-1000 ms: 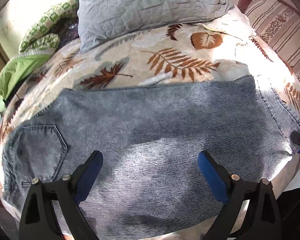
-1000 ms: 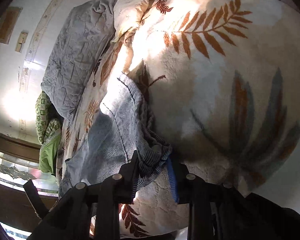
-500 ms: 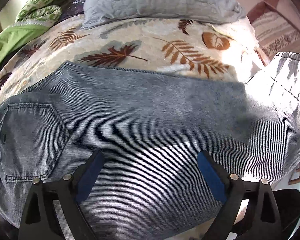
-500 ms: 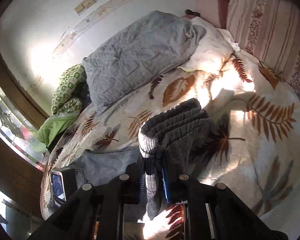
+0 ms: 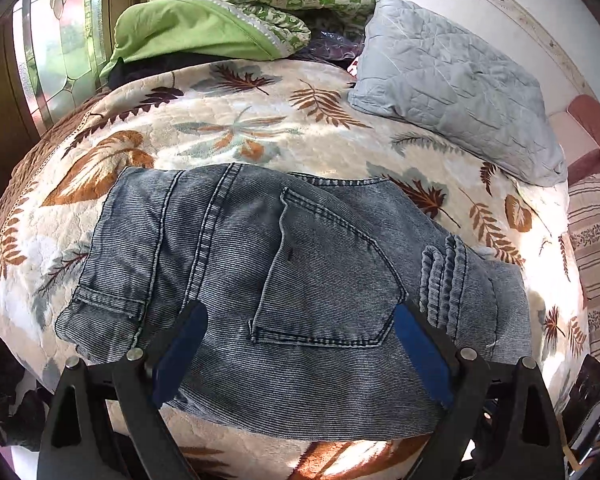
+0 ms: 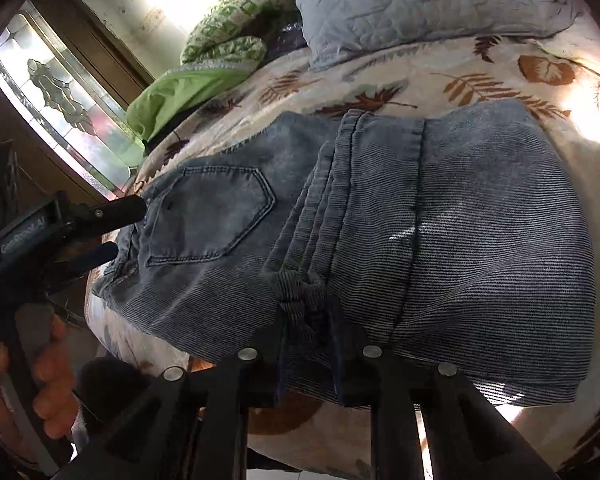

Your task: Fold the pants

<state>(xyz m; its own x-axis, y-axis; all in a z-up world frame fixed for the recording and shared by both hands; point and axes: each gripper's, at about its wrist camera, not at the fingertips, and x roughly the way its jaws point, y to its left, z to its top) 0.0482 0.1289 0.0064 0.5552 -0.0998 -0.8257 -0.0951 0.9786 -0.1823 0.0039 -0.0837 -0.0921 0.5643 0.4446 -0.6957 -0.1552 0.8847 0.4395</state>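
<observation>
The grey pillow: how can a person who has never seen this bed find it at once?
Start at the leaf-patterned bedspread, beyond the folded jeans. The grey pillow lies at the bed's far right end. Unlike the green bedding beside it, it is plain and quilted.

Leaf-print bed (image 5: 228, 152), jeans (image 5: 300, 264), grey pillow (image 5: 452, 80)

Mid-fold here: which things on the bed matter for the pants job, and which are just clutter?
For the job:
- jeans, folded over
- right tongs, opening, hem bunch between them
- left tongs, open above the jeans

Just lying about:
- grey pillow
- green cloth
- leaf-print blanket
</observation>
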